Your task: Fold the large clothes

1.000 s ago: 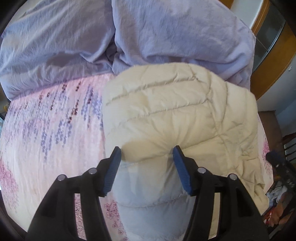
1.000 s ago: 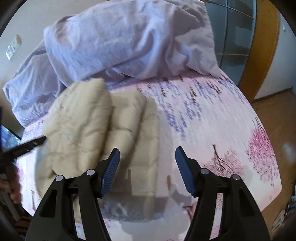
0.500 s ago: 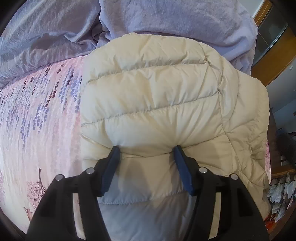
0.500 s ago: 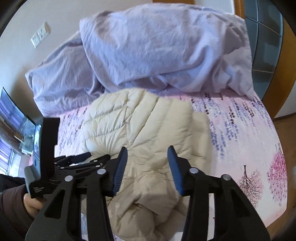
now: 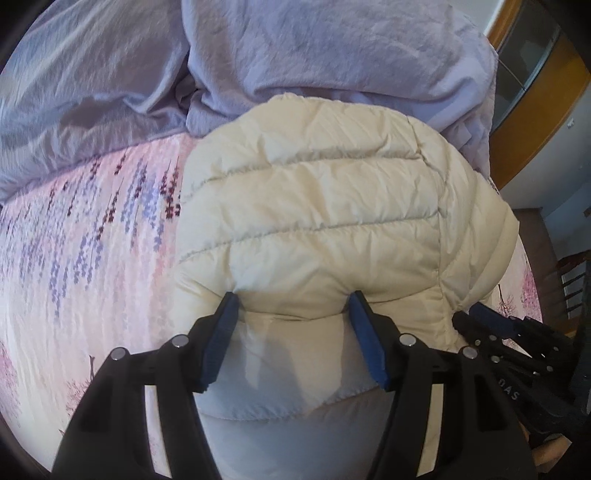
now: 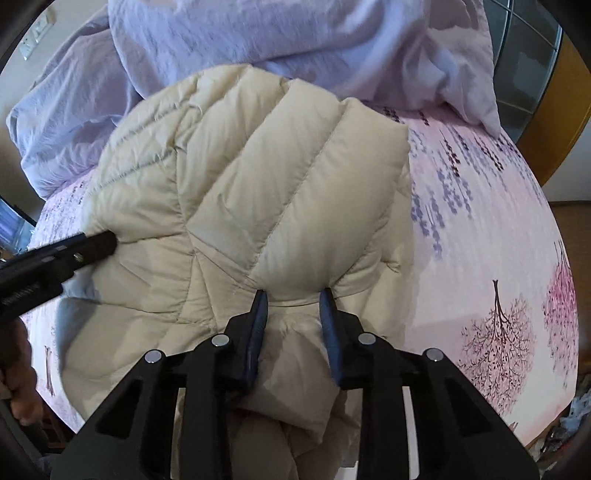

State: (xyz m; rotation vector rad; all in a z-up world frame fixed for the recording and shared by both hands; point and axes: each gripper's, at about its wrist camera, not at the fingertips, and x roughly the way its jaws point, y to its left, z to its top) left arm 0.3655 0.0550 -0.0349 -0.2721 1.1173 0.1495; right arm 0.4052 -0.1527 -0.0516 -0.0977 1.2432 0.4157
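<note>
Cream quilted jacket point(image 5: 325, 206) is spread on the floral bedsheet point(image 5: 92, 236), directly ahead of both tongs. The left gripper point(image 5: 291, 301) is held wide, fingertips pressed against a padded fold. The right gripper point(image 6: 293, 295) is narrower, a bulge of jacket caught between its fingers. Lilac duvet point(image 6: 295, 33) is heaped beyond.

Rumpled lilac duvet point(image 5: 332, 48) on floral bedsheet point(image 5: 92, 236)

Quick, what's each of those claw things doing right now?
Left gripper: open, fingertips pressed into the cream puffer jacket.
Right gripper: partly open, jacket fabric bulging between its fingers; grip cannot be told.
</note>
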